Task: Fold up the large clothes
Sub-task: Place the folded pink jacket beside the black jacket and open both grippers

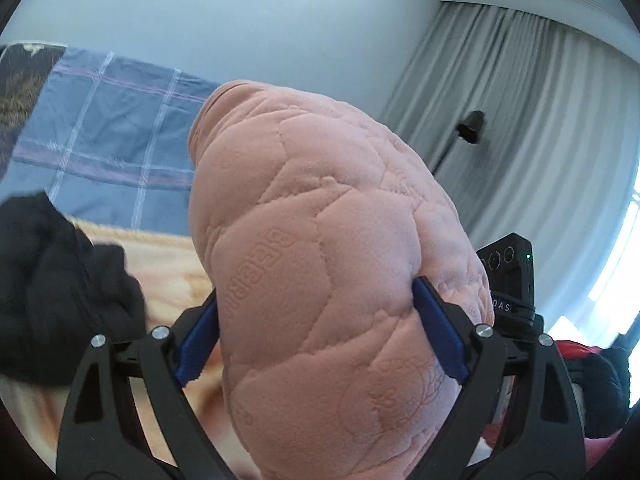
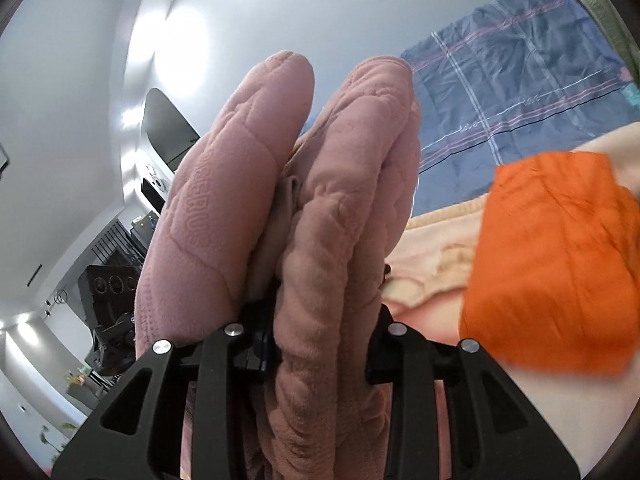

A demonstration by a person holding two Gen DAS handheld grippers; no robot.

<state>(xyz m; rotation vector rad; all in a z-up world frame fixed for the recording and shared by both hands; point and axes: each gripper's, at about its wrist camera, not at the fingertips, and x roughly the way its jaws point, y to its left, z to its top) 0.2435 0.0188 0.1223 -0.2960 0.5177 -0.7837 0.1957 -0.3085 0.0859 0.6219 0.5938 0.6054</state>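
Overhead, grey curtains (image 1: 520,120); below, checked bedspread (image 1: 120,132).

Left claw (image 1: 320,320) clamps wide; right claw (image 2: 320,344) pinches narrow.
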